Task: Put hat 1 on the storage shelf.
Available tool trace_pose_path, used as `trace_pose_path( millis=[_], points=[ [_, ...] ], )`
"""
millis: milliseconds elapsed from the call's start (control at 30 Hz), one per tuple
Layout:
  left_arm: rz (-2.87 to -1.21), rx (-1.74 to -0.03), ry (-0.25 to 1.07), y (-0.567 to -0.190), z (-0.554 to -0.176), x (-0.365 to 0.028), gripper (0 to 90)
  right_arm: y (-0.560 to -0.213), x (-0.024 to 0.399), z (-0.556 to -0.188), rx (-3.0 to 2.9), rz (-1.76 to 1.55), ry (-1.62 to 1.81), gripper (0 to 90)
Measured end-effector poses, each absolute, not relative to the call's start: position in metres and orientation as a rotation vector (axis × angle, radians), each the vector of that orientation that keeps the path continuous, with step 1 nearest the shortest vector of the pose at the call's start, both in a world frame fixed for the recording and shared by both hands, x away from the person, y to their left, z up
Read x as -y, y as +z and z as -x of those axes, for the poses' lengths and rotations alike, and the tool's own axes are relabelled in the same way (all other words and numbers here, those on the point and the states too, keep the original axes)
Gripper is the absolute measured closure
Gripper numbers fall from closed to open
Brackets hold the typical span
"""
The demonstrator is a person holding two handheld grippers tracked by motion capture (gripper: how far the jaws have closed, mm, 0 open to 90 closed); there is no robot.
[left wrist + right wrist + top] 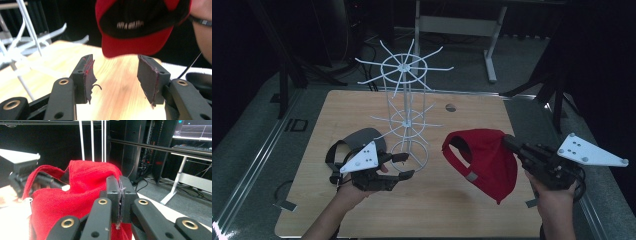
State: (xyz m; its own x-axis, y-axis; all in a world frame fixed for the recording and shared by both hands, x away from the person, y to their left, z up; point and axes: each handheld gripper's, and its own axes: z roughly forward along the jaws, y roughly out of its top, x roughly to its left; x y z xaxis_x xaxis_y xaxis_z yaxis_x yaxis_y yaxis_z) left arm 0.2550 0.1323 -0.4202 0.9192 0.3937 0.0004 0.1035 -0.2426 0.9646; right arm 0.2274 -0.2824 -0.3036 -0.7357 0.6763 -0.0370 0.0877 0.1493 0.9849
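**A:** From the high view, where's your red cap (484, 160)?

**B:** You hold it up off the table (422, 210) in your right gripper (510, 144), pinched at the crown, brim hanging down toward you and the strap opening facing left. The white rack (406, 95) stands just beside it, left of it. Your left gripper (404, 166) sits low by the rack's base ring, and a dark cap (357, 140) lies just behind it on the table.

**A:** And the left gripper view?

**B:** Your left gripper's jaws stand wide apart with nothing between them, pointed at the red cap's (140, 27) brim above the wood. One pad (88, 77) looks torn at its edge, so I'd bite with the middle of the pads, not the tips.

**A:** The right gripper view?

**B:** The right gripper's jaws are closed tight on a fold of the red cap's (75, 200) fabric. Rack rods (92, 140) rise behind it.

**A:** So how do you hang it well?

**B:** My guess: bring the left gripper up to the strap edge and spread the opening. Keep the right clamp firm, then lift and slide the opening along one rack arm. Go slowly; the rack looks light and may tip.
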Motion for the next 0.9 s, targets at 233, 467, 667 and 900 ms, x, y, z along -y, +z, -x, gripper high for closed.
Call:
trace_pose_path(
  millis=[233, 467, 667, 900],
  points=[
    [-1.792, -0.465, 0.288, -0.455, -0.251, -0.134, 23.8, -0.301, 0.280, -0.235, -1.953, -0.738, 1.622, 88.4],
    [-1.816, -0.568, 0.252, -0.498, -0.247, -0.144, 14.5, -0.294, 0.282, -0.241, -1.933, -0.753, 1.622, 88.4],
    [-1.824, -0.627, 0.277, -0.522, -0.242, -0.151, 11.8, -0.283, 0.288, -0.244, -1.895, -0.758, 1.619, 88.4],
    [-1.832, -0.654, 0.305, -0.541, -0.237, -0.154, 11.8, -0.265, 0.289, -0.252, -1.853, -0.762, 1.604, 88.3]
  ],
)
